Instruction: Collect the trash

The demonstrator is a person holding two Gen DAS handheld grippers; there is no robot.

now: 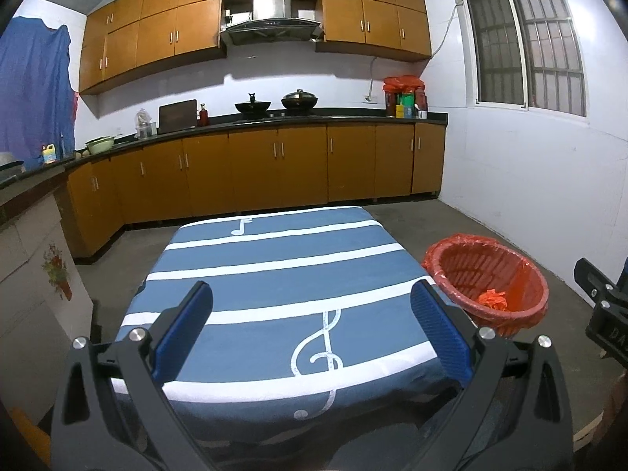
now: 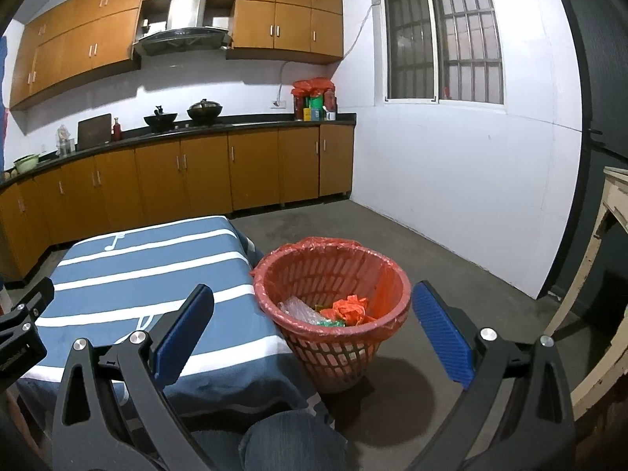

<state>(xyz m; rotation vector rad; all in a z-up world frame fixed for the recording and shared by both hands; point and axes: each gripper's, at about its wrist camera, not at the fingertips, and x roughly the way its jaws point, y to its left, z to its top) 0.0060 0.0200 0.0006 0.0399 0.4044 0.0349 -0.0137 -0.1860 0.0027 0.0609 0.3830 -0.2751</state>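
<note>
Left gripper [image 1: 312, 294]: 2 blue pads spread wide, nothing between, held above striped tablecloth [image 1: 274, 274]. Right gripper [image 2: 313, 294]: 2 fingers likewise wide apart and empty, framing red waste basket [image 2: 333, 337] on the floor, just beside the table's corner. Inside the basket, ahead of the fingertips: crumpled orange bag [image 2: 350, 308], clear bubble wrap [image 2: 296, 310], green scrap [image 2: 331, 323].

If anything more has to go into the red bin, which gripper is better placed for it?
Right, probably. The right gripper faces the red bin directly, open and empty. The left gripper is open over the striped tablecloth, with the bin off to its right. No trash shows on the cloth.
</note>
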